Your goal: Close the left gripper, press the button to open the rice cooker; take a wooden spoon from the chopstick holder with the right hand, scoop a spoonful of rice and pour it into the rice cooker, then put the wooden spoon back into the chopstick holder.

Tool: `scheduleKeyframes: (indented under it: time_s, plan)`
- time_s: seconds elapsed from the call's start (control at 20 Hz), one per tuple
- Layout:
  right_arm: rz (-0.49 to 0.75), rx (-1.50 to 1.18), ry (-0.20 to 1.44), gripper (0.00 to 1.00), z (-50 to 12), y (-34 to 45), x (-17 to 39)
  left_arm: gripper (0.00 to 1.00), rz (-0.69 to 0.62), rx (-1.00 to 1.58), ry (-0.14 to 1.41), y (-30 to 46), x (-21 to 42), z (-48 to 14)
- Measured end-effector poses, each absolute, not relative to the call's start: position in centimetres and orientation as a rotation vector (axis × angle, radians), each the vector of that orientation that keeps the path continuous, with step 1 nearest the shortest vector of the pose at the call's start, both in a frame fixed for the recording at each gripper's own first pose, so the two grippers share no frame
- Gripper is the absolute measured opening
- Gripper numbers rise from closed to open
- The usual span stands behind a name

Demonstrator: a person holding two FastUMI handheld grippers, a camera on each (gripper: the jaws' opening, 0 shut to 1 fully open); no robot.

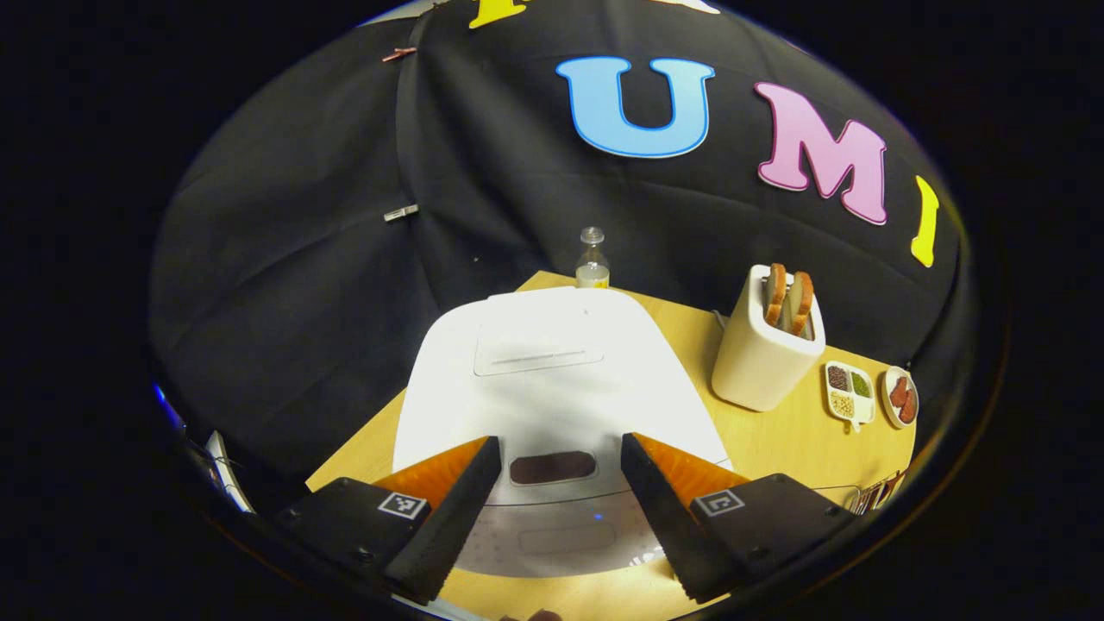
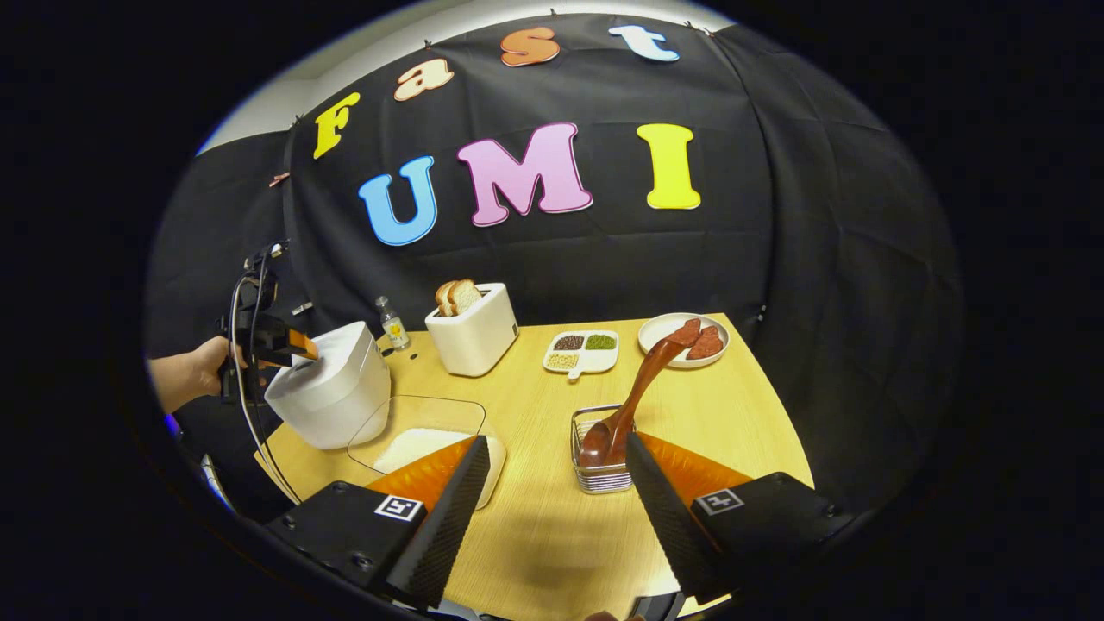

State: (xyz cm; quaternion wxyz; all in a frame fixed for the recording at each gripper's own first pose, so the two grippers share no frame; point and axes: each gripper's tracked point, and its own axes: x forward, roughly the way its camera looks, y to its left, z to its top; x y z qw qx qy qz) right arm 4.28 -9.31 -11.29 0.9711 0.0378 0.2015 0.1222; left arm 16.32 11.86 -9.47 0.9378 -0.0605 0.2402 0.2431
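In the left gripper view, the left gripper (image 1: 561, 470) is seen with its fingers spread wide, hovering over the front of the cooker (image 1: 552, 379), whose lid is down. The dark button (image 1: 553, 467) lies between the fingertips, at about 6 o'clock on the lid. A toaster (image 1: 766, 354) stands at 2 o'clock of the cooker.

In the right gripper view, the right gripper (image 2: 556, 470) is likewise held wide and holds nothing. The spoon (image 2: 634, 392) stands in the wire holder (image 2: 601, 448), bowl down, its handle leaning toward 1 o'clock. The rice (image 2: 414, 444) lies in a clear dish at 10 o'clock of the left finger, just beside the cooker (image 2: 332, 388), over which the left gripper (image 2: 276, 341) is seen.

With lid down and spoon housed, either an early or a closing stage is fitted. If the lid is to be opened, the left fingers should be brought together and the button pressed squarely from above.
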Motion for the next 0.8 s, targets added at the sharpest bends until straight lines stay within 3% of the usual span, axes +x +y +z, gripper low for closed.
scheduleKeyframes:
  time_s: [0.55,0.8]
  plan:
    - [0.121,0.029,0.21,0.99,-0.7,-7.2,1.3,0.96,0.258,0.043,0.118,5.5,3.0,5.4]
    - [0.121,0.021,0.083,0.99,5.4,-5.2,-2.1,0.96,0.177,0.013,0.016,4.5,-4.1,8.7]
